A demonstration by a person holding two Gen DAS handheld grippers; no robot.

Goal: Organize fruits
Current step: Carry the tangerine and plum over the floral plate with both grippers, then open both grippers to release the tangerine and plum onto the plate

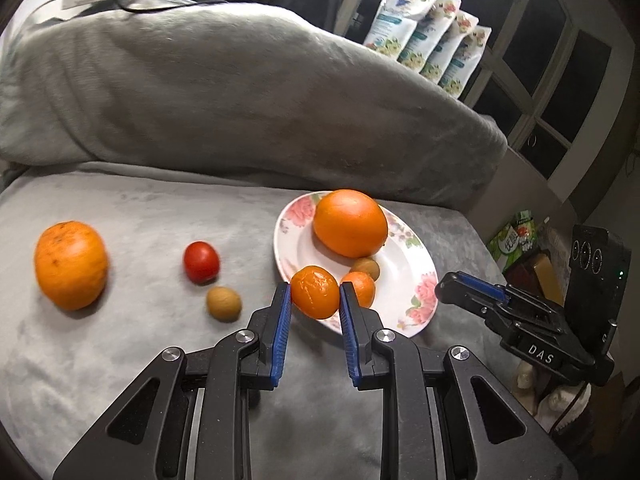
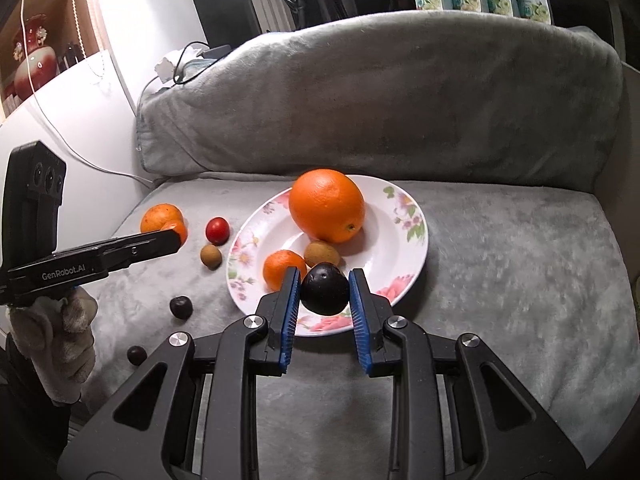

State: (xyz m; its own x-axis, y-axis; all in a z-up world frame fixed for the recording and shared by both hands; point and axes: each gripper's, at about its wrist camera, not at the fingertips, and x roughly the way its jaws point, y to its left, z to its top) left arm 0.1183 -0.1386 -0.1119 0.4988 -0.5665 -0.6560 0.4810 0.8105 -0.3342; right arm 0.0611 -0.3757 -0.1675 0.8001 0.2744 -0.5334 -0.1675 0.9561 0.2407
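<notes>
My left gripper [image 1: 314, 292] is shut on a small wrinkled mandarin [image 1: 314, 294] and holds it above the grey seat, left of the flowered plate [image 1: 420, 276]. My right gripper [image 2: 325, 280] is shut on a dark plum [image 2: 324, 290] over the plate's near rim [image 2: 416, 248]. On the plate lie a large orange [image 2: 327, 205], a small mandarin [image 2: 280, 270] and a brown round fruit [image 2: 321, 254]. Loose on the seat are an orange [image 1: 71, 265], a red tomato [image 1: 201, 261], a brown fruit [image 1: 224, 303] and two dark fruits [image 2: 181, 306] [image 2: 136, 355].
A grey padded backrest [image 2: 380, 96] rises right behind the plate. Printed pouches [image 1: 428, 28] stand behind it. A white surface with a cable [image 2: 60, 136] lies to the left of the seat. A gloved hand [image 2: 56, 340] holds the left gripper.
</notes>
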